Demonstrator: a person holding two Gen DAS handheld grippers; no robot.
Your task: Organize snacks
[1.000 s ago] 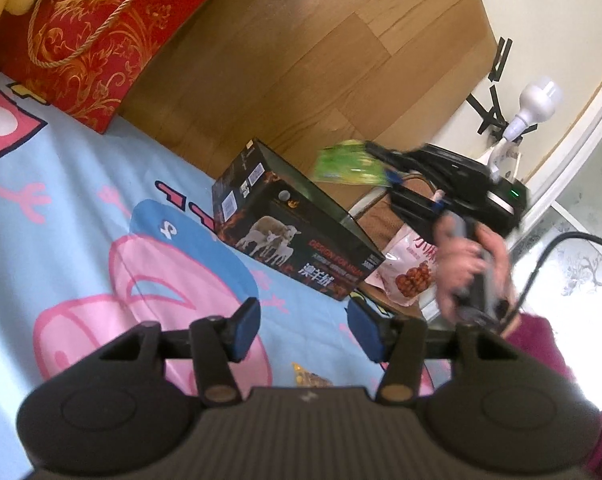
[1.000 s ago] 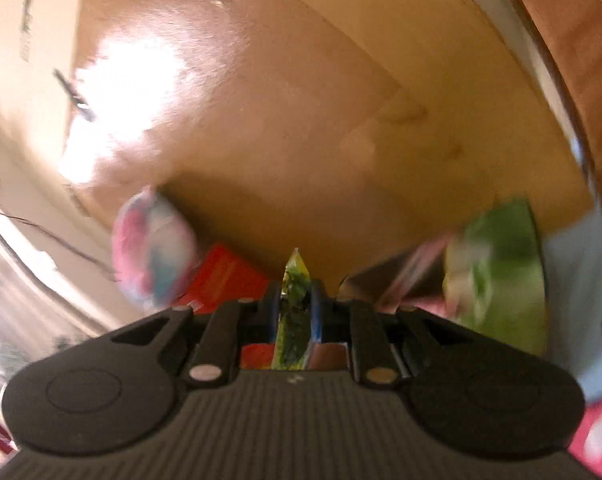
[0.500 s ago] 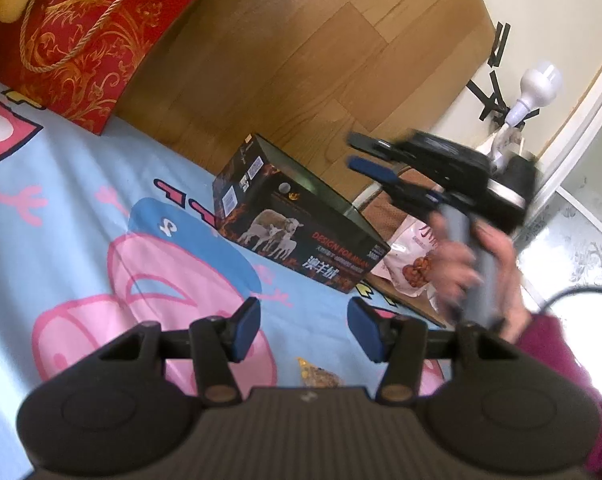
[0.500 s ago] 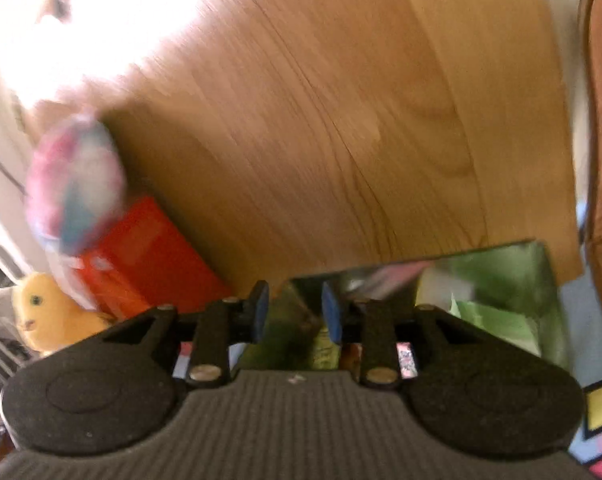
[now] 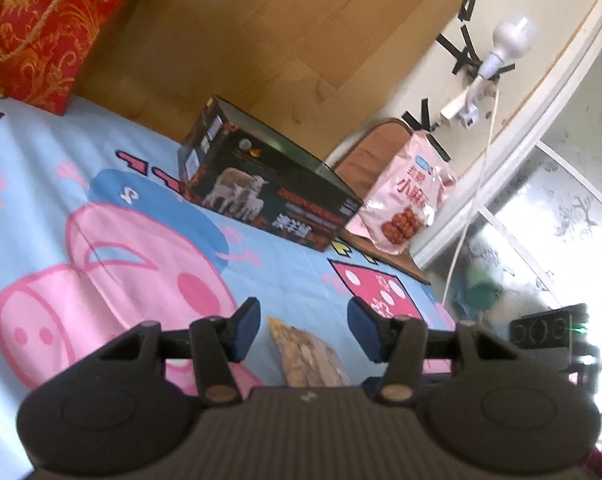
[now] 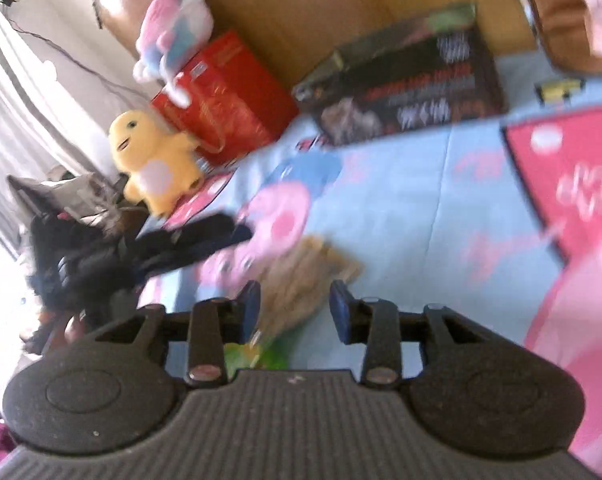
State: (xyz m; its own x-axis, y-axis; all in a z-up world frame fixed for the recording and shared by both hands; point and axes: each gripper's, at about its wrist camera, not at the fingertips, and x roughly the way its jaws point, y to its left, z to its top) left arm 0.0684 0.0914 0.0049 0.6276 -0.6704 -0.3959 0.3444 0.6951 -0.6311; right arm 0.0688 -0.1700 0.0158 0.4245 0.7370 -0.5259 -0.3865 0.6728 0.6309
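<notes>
Tan crinkled snack packet (image 5: 307, 356) is lying on the cartoon-printed blue mat (image 5: 261, 276), framed between the wide-spread jaws of both the left gripper (image 5: 303, 330) and right gripper (image 6: 294, 308); nothing is being gripped.

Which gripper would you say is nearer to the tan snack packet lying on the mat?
Hard to call: the tan snack packet lies just ahead of both the open left gripper and the open right gripper, between each one's fingertips.

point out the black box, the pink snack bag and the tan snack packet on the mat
black box (image 5: 269, 196), left wrist view, on its printed front side.
pink snack bag (image 5: 409, 204), left wrist view, on the middle of its front.
tan snack packet (image 5: 305, 356), left wrist view, on its upper face between the open tool fingers.
</notes>
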